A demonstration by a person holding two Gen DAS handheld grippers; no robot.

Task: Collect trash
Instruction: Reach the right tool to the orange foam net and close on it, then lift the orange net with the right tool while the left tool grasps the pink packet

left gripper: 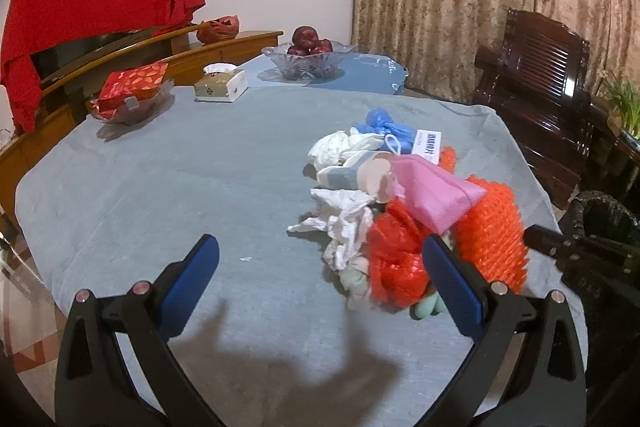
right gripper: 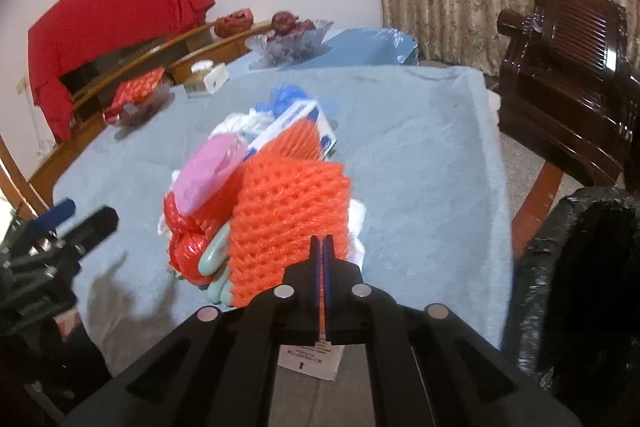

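From the left wrist view, the left gripper (left gripper: 320, 279) hovers with jaws spread wide and nothing between them, low centre of the frame, above the grey-clothed bench (left gripper: 180, 187). The heap of trash sits right of centre: crumpled white tissues (left gripper: 344, 215), a pink folded paper packet (left gripper: 432, 195), and the orange foam fruit-net sleeve (left gripper: 492, 227) at the bench's right edge.

From the right wrist view, the right gripper (right gripper: 323, 247) is clenched on the sleeve's near edge (right gripper: 288, 211), mid-frame. The sleeve's long axis runs from the jaws toward the upper centre, far end pointing at the glass fruit bowl (right gripper: 292, 39). The black-lined bin (right gripper: 580, 267) is at the right edge; a clean lift should clear the pile before swinging rightward, since the pinch looks shallow.
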